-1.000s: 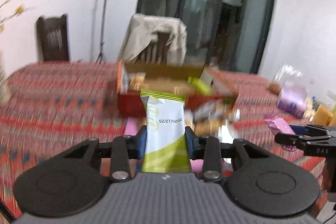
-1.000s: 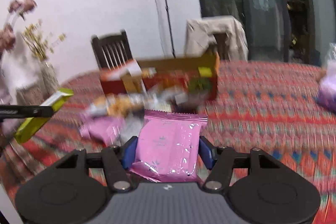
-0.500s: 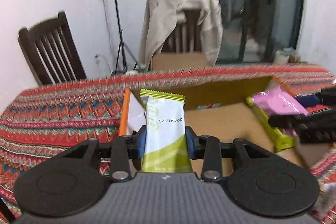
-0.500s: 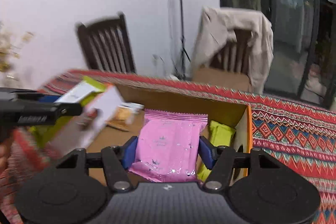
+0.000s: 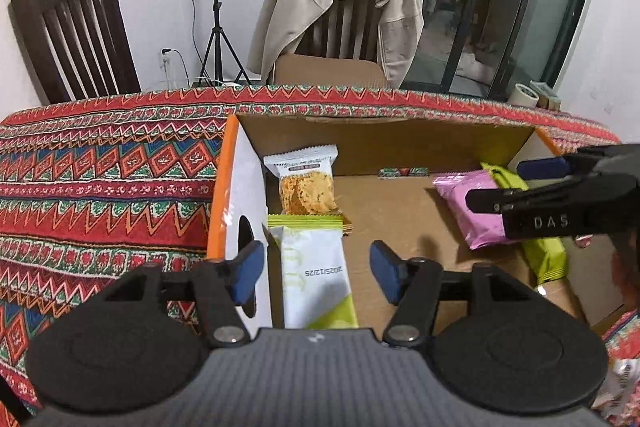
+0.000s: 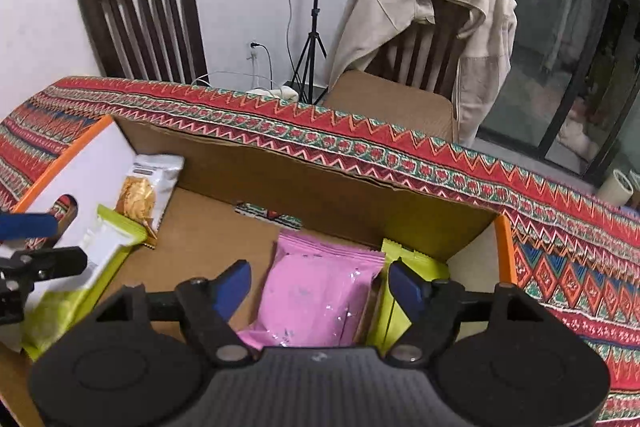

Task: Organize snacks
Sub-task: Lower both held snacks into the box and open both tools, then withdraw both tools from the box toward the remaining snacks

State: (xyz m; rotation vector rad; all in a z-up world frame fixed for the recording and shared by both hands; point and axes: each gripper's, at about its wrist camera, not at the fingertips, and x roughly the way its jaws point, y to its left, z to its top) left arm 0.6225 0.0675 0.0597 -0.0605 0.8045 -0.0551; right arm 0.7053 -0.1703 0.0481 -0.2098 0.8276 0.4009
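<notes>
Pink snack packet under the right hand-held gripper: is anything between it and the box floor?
Nothing visible. The pink snack packet already lies in the cardboard box, beside a green packet, with the right hand-held gripper open around it. The floor directly under it is hidden.

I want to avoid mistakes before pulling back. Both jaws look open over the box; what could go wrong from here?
1. The green-white packet lies between the open left gripper jaws; pulling back low could drag it.
2. The pink packet partly covers a green packet, so the right gripper might snag either.
3. Both grippers share the cardboard box and might collide.
</notes>
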